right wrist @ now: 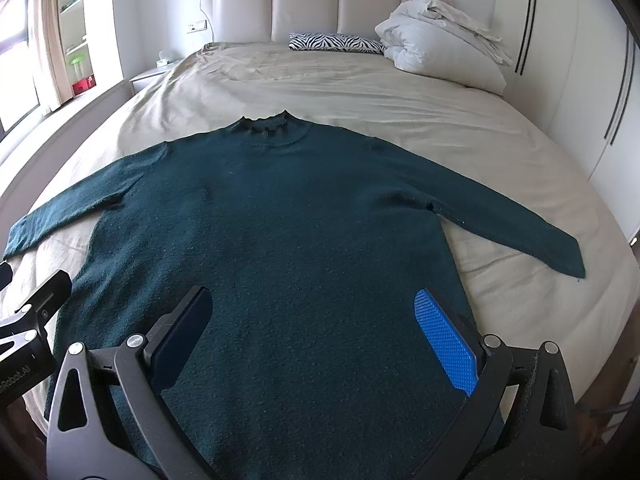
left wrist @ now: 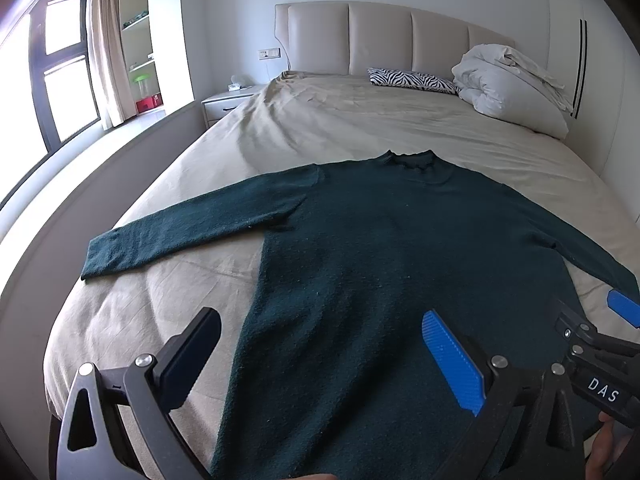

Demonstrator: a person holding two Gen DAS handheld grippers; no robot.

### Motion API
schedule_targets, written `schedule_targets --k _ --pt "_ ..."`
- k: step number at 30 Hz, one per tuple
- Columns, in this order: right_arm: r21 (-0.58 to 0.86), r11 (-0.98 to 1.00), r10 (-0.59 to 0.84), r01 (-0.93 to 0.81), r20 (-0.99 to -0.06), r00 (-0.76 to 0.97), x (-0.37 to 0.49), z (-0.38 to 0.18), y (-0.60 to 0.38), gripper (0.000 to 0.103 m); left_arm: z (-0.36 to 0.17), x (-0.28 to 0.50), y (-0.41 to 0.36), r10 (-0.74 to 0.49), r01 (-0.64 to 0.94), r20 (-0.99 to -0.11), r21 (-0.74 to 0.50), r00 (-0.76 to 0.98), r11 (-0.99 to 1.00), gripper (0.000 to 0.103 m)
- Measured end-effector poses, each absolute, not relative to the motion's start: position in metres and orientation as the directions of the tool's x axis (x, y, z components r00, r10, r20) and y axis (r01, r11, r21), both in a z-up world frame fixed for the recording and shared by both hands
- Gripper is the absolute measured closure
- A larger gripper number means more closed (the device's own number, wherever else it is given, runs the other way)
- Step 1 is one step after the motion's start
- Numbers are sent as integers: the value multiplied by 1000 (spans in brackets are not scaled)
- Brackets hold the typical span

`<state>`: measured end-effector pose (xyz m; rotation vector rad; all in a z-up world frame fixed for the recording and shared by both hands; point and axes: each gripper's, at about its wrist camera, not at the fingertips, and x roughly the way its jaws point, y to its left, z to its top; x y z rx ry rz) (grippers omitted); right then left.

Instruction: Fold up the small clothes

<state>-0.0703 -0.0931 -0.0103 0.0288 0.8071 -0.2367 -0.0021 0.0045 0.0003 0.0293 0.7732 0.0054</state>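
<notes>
Two claws hover wide open over a sweater spread on the bed.

Flat on the beige bed (right wrist: pixel 500 152), the dark green sweater (right wrist: pixel 304 240) lies face up, collar toward the headboard (right wrist: pixel 304 0) and both sleeves stretched out to the sides. Near its left hem the left claw (left wrist: pixel 320 356) hangs with fingers spread far apart, holding nothing. Beside it the right claw (right wrist: pixel 316 340) is just as wide and just as empty, above the lower middle of the sweater. At the head of the bed a zebra pillow (right wrist: pixel 336 42) sits next to a bundled white duvet (right wrist: pixel 436 40).
</notes>
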Motion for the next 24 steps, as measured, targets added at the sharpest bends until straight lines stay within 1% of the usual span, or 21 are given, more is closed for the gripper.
schedule_targets --k 24 --pt "-65 973 -199 220 -719 666 -71 -11 -91 0 1 -3 4 16 6 -697 28 717 1000 0"
